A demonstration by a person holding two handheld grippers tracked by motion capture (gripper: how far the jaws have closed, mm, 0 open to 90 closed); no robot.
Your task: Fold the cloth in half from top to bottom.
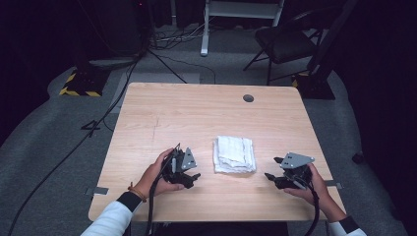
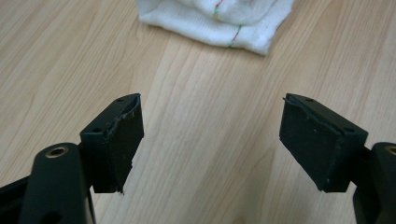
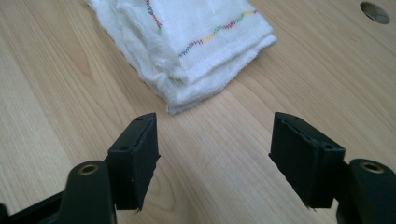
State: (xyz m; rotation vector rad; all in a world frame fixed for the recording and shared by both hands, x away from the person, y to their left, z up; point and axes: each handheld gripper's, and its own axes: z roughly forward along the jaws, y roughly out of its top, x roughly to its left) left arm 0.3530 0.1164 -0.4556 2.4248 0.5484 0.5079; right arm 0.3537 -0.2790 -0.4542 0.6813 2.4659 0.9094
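Item: folded white cloth point(image 1: 235, 154), several layers thick, with a thin line of multicoloured stitching across its top face. It lies flat on the wooden table point(image 1: 162, 118), on the near half and a little right of centre, touched by nothing.

Left gripper point(image 1: 193, 179): rests on the table to the cloth's left and slightly nearer the person, held in the left hand point(image 1: 160, 173). Jaws spread wide with bare wood between them; in the left gripper view one cloth corner point(image 2: 219, 23) lies ahead, well apart from the pads.

Right gripper point(image 1: 273, 168): to the cloth's right, also slightly nearer the person, held in the right hand point(image 1: 314, 187). Jaws spread wide and empty; in the right gripper view the nearest cloth corner point(image 3: 187, 51) sits just beyond the tips, its stacked edges showing.

Step in hand, as judged: the approach to the cloth, with no grip made yet. To do it well, each gripper should come in low along the tabletop, one jaw sliding under the chosen layers and one over, and close on an edge or corner rather than the bulky middle. Taking a single layer risks unfolding the stack; pushing before closing risks sliding the whole cloth across the smooth wood.

Surroundings: a round cable hole point(image 1: 248, 98) in the table beyond the cloth, well apart. Farther beyond, on the grey carpet, a dark folding chair point(image 1: 285, 42), a white desk frame point(image 1: 243, 12) and trailing floor cables point(image 1: 83, 132). Nothing lies between either gripper and the cloth.
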